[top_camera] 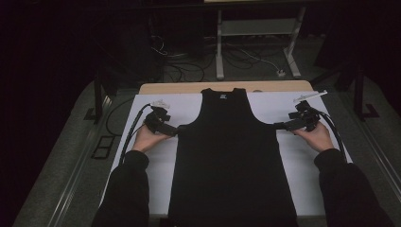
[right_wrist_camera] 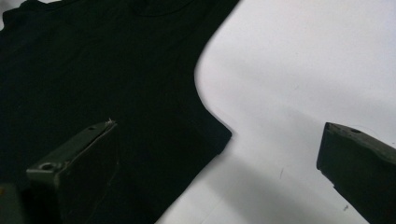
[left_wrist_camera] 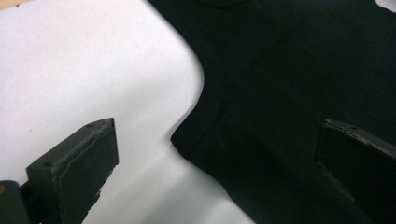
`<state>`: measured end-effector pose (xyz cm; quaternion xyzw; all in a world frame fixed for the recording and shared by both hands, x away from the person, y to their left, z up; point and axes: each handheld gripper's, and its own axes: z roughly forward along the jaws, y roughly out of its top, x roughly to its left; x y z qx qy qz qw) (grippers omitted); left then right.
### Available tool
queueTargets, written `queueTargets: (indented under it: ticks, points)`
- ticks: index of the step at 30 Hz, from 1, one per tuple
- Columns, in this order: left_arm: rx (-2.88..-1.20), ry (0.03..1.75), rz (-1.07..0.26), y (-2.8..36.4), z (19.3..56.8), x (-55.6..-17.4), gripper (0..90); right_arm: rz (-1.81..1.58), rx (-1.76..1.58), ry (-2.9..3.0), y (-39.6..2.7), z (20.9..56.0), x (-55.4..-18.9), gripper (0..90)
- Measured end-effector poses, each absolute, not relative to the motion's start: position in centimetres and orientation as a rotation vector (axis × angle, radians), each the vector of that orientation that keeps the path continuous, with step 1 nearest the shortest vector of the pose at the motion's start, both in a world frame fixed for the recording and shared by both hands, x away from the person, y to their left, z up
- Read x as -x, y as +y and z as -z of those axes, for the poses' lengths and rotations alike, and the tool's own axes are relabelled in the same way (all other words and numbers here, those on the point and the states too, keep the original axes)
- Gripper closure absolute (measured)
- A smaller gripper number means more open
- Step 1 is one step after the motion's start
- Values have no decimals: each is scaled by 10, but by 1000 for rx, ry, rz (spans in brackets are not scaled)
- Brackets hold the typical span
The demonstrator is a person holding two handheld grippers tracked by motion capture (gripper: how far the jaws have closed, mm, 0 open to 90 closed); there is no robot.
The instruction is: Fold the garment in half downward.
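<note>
A black sleeveless top (top_camera: 231, 156) lies flat on the white table cover (top_camera: 302, 156), neck toward the far edge. My left gripper (top_camera: 174, 131) sits at the top's left underarm corner (left_wrist_camera: 180, 140), jaws wide apart with the corner between them. My right gripper (top_camera: 279, 126) mirrors it at the right underarm corner (right_wrist_camera: 224, 135), also open. In the left gripper view one pad (left_wrist_camera: 77, 168) is over white cover and the other (left_wrist_camera: 359, 163) over black cloth. In the right gripper view one pad (right_wrist_camera: 79, 168) is over cloth and the other (right_wrist_camera: 359, 163) over the cover. Neither gripper pinches the fabric.
The wooden table edge (top_camera: 189, 88) shows beyond the cover. Behind it are a white metal stand (top_camera: 255, 42) and loose cables (top_camera: 189, 66) on the floor. Cables (top_camera: 130, 132) trail from both grippers. White cover is bare on both sides of the top.
</note>
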<state>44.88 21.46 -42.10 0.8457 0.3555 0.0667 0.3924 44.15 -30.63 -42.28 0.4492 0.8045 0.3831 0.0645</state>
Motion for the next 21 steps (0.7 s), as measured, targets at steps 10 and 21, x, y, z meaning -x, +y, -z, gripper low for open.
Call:
queueTargets:
  ticks: [10, 21]
  points:
    - [-2164, 935, -174, 216, 429, -453, 0, -1146, -1333, 2459, -299, 435, -446, 78]
    - [-2156, 928, -184, 212, 434, -456, 167, -1084, -1319, 2487, -293, 441, -447, 156]
